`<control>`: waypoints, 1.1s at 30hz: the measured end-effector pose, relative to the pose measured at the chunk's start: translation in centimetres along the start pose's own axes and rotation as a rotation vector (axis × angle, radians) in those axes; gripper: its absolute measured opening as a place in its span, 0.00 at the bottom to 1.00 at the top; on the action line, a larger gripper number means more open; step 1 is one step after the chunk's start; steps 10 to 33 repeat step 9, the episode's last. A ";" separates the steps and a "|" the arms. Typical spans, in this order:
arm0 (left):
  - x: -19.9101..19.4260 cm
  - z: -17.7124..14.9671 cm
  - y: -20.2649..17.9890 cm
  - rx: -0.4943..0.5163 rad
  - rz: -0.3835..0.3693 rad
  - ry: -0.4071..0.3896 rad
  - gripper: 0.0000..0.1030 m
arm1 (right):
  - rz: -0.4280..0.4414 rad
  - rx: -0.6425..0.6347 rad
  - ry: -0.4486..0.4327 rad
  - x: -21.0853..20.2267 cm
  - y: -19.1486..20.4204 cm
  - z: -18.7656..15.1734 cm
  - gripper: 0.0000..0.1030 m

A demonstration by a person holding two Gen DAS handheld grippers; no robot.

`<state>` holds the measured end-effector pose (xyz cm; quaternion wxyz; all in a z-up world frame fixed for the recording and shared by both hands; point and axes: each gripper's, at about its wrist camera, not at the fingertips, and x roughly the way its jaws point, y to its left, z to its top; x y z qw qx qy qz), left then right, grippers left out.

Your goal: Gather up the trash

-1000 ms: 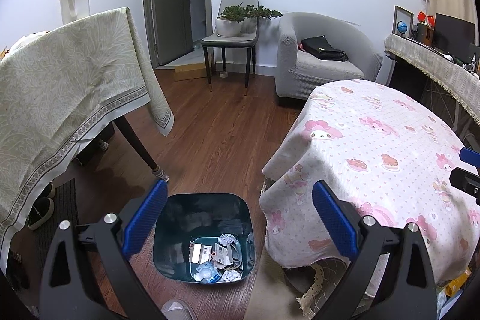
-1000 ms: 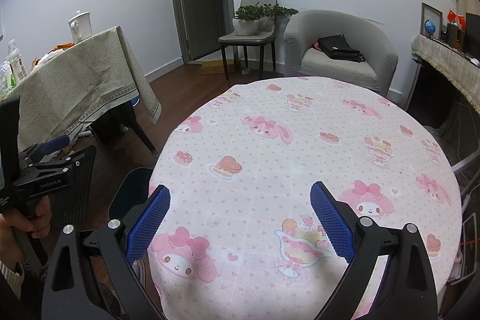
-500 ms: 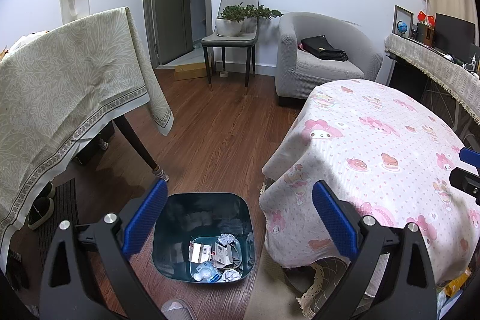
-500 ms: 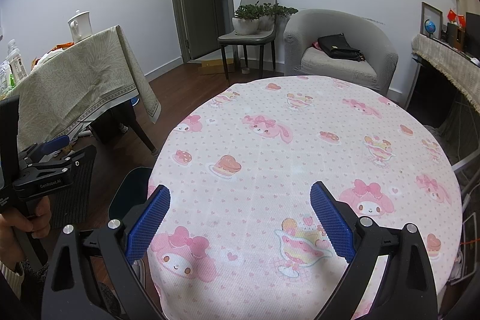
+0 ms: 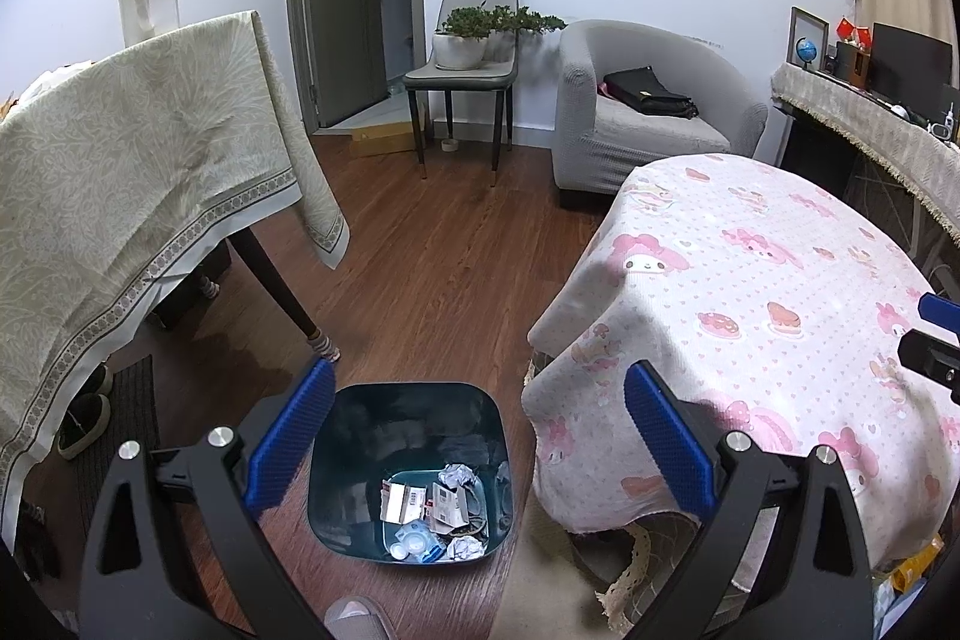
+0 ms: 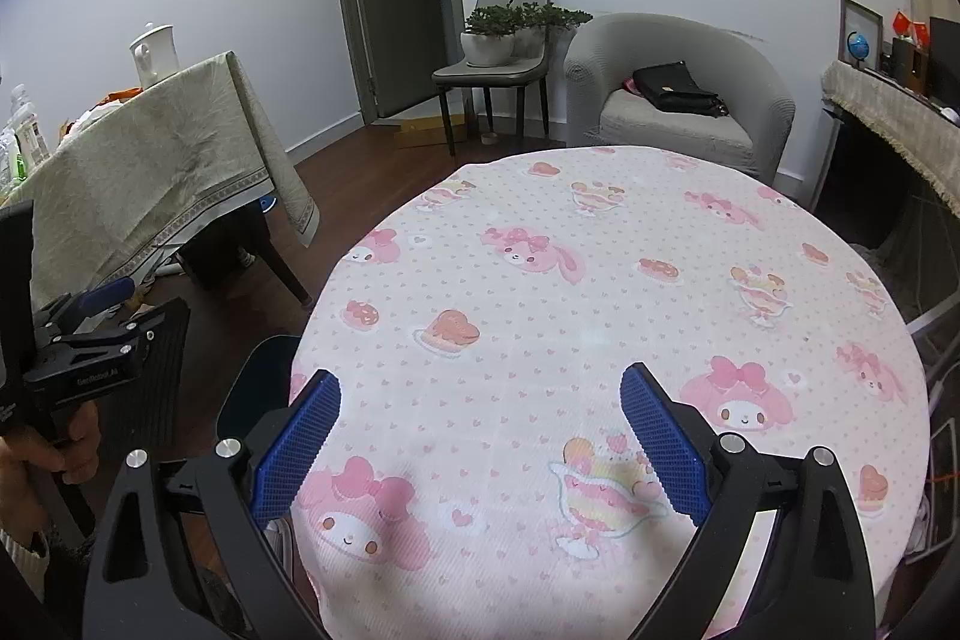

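Note:
A dark teal trash bin stands on the wood floor beside the round table. Crumpled paper, cartons and wrappers lie in its bottom. My left gripper is open and empty, held above the bin. My right gripper is open and empty above the round table's pink cartoon cloth, which carries no trash in view. The bin's rim shows at the table's left edge in the right wrist view. The left gripper's body shows there too, held in a hand.
A table with a beige cloth stands on the left, a white kettle on it. A chair with a potted plant and a grey armchair stand at the back wall. A slipper is near the bin.

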<state>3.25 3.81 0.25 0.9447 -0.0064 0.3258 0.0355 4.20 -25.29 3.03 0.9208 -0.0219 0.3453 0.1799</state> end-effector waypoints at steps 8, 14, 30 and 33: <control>0.3 -0.3 -0.4 0.005 -0.020 0.019 0.96 | -0.009 0.020 -0.009 -0.1 -0.6 0.1 0.93; 0.3 -0.3 -0.5 0.007 -0.021 0.020 0.96 | -0.009 0.020 -0.008 -0.1 -0.7 0.3 0.93; 0.3 -0.3 -0.5 0.007 -0.021 0.020 0.96 | -0.009 0.020 -0.008 -0.1 -0.7 0.3 0.93; 0.3 -0.3 -0.5 0.007 -0.021 0.020 0.96 | -0.009 0.020 -0.008 -0.1 -0.7 0.3 0.93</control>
